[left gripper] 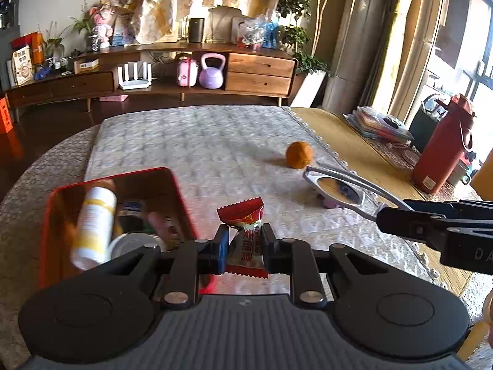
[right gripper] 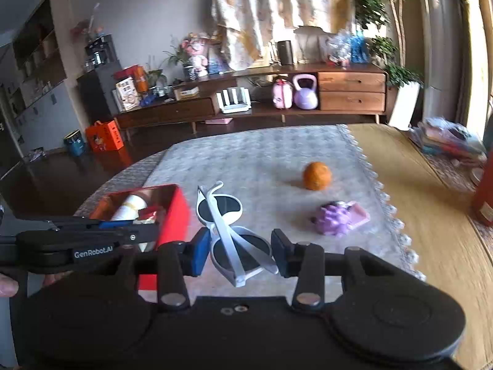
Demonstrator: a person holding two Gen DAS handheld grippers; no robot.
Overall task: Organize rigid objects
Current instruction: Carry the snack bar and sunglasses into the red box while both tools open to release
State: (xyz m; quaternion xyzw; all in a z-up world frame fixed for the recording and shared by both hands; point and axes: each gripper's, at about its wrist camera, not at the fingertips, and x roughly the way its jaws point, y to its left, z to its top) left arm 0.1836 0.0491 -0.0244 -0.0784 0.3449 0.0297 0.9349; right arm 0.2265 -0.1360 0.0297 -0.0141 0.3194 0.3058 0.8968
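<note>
The red tin box (left gripper: 181,197) sits on the desk (left gripper: 200,141), lid off, near its left edge. Inside it a white bottle with yellow bands (left gripper: 94,225) leans tilted against the near wall, and beside it lie a round white lid or jar (left gripper: 132,242) and some darker items too blurred to name.

The left hand-held gripper (left gripper: 245,240) is clenched on a red and white candy wrapper (left gripper: 245,231), which is held above the cloth just to the right of the box. The right hand-held gripper (right gripper: 240,249) grasps a pair of white sunglasses (right gripper: 229,225) with dark lenses; the pads press on the frame from both sides, and the folded glasses stick out forward, clear of the desk.

Farther out on the quilted cloth (right gripper: 262,154) an orange (right gripper: 316,175) rests alone, and a small purple and pink toy (right gripper: 339,217) lies nearer, well apart from the box. A red flask (left gripper: 443,145) stands on the bare wood to the right.
</note>
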